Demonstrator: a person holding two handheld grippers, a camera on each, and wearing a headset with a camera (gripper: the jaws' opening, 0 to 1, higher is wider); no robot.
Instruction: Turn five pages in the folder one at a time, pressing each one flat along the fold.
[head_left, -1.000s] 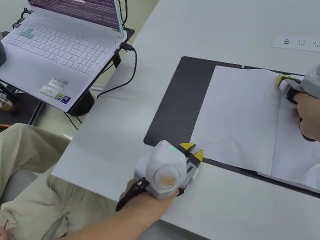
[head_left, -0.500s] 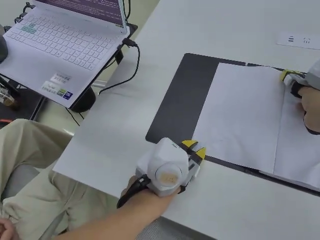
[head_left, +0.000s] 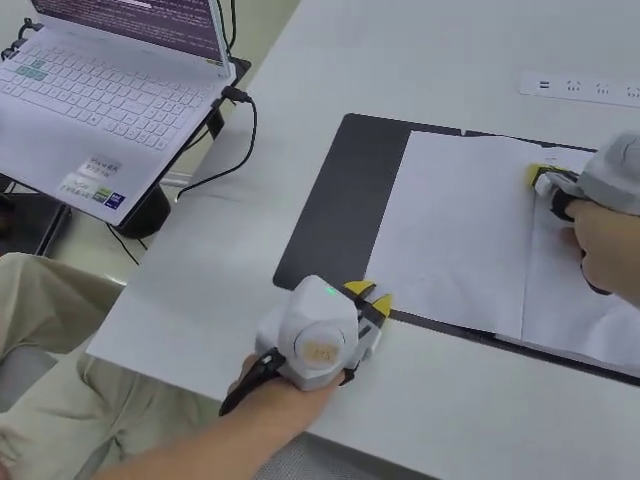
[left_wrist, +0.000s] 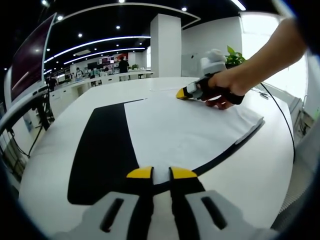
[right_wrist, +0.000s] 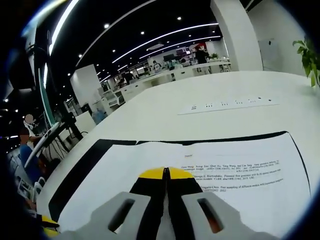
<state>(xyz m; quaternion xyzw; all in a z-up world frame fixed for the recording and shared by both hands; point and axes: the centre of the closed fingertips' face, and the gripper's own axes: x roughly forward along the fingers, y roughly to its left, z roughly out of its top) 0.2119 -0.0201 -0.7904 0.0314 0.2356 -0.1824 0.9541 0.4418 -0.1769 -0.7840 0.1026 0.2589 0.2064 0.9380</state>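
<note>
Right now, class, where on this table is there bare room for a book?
Bare table: left of the folder, toward the laptop, and beyond the folder up to the power strip. Crowded: the near edge at the left gripper, the fold at the right gripper.

Black folder (head_left: 340, 215) lies open, white pages (head_left: 460, 235) flat.

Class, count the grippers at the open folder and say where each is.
2. The left gripper sits at the folder's near edge; the right gripper is on the page near the far edge.
</note>
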